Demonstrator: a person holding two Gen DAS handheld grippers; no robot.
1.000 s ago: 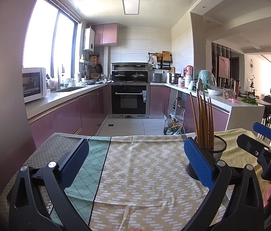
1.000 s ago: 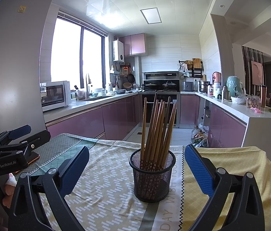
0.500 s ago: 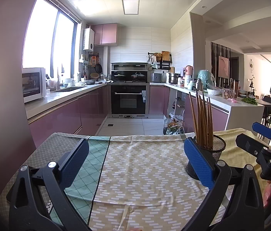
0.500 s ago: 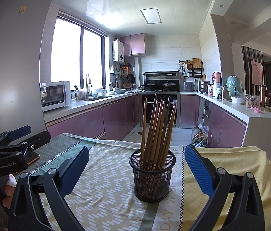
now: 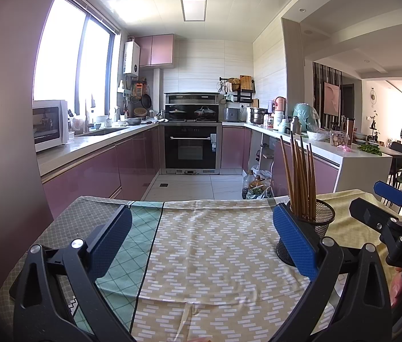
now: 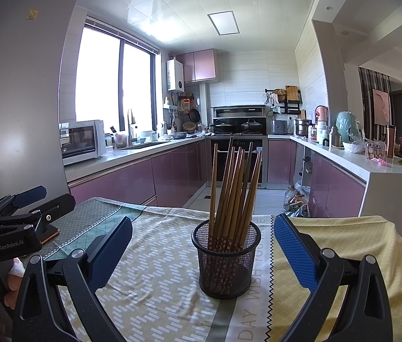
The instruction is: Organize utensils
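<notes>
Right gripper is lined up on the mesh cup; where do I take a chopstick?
Grip the leftmost chopstick on its upper shaft, coming from above. It stands apart from the fanned bundle, and the mesh cup hides its lower end. The right gripper is open.

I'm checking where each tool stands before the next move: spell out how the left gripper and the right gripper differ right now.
The right gripper faces the black mesh cup of wooden chopsticks head-on, the cup sitting between its jaws' line of sight; the left gripper faces bare patterned tablecloth, with the cup off to its right. Both have blue-padded jaws spread wide, hold nothing, and hover above the table.
</notes>
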